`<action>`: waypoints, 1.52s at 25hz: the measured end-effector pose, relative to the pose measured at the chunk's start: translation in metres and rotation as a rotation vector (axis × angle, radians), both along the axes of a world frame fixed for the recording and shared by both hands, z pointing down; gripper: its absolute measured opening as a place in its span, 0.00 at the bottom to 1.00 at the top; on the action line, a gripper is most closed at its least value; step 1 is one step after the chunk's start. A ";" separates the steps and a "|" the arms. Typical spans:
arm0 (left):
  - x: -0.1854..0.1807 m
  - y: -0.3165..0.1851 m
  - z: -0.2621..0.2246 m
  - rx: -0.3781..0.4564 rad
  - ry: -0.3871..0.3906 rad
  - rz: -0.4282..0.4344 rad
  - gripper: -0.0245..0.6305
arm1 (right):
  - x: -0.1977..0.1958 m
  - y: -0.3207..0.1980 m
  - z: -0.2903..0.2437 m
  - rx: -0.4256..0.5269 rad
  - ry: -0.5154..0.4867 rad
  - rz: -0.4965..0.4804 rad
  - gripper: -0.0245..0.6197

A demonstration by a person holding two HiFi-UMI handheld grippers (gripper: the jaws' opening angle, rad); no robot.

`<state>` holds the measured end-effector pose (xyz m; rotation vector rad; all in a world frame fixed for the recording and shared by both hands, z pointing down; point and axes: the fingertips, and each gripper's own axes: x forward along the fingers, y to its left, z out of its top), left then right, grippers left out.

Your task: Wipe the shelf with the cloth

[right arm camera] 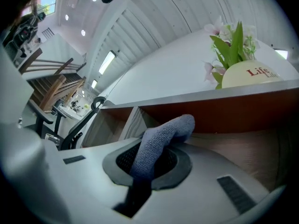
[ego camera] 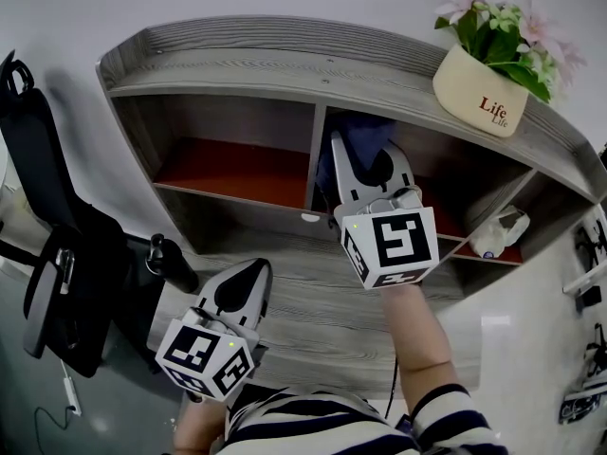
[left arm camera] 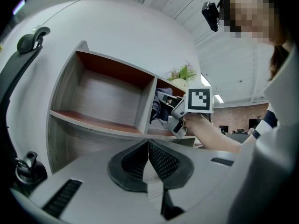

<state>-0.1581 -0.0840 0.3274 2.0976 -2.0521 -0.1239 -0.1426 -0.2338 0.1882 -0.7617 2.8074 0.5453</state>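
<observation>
Grey-blue cloth (right arm camera: 161,134) is sitting clamped in your right tongs (right arm camera: 149,160), poking into the middle compartment of the wooden shelf (ego camera: 313,150). Your left tongs (left arm camera: 148,157) are hanging closed on nothing, well apart from it.

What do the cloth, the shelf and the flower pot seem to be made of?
Cloth: seemingly terry or microfibre, grey-blue, with a looped, nubby surface.
Shelf: probably laminated board, with matt grey wood grain outside and reddish-brown on some inner faces.
Flower pot: cream and smooth; ceramic or plastic, I cannot tell.
</observation>
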 end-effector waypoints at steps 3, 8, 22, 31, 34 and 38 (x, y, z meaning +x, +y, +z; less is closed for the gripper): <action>0.003 -0.002 0.001 0.001 -0.001 0.013 0.06 | -0.005 -0.007 0.004 0.024 0.042 0.032 0.11; 0.004 -0.003 0.001 0.003 0.006 0.016 0.06 | -0.015 -0.015 0.010 0.054 0.122 0.067 0.11; 0.003 0.000 0.001 0.008 0.006 0.016 0.06 | -0.027 -0.028 0.058 0.082 0.523 0.059 0.11; 0.008 -0.003 0.001 0.009 0.010 0.036 0.06 | -0.025 -0.017 0.089 0.061 0.681 0.002 0.11; 0.009 -0.004 0.002 0.008 0.006 0.044 0.06 | -0.024 -0.014 0.094 0.066 0.704 -0.008 0.11; 0.011 -0.007 0.001 0.013 0.014 0.045 0.06 | -0.014 -0.013 0.084 0.102 0.648 0.055 0.11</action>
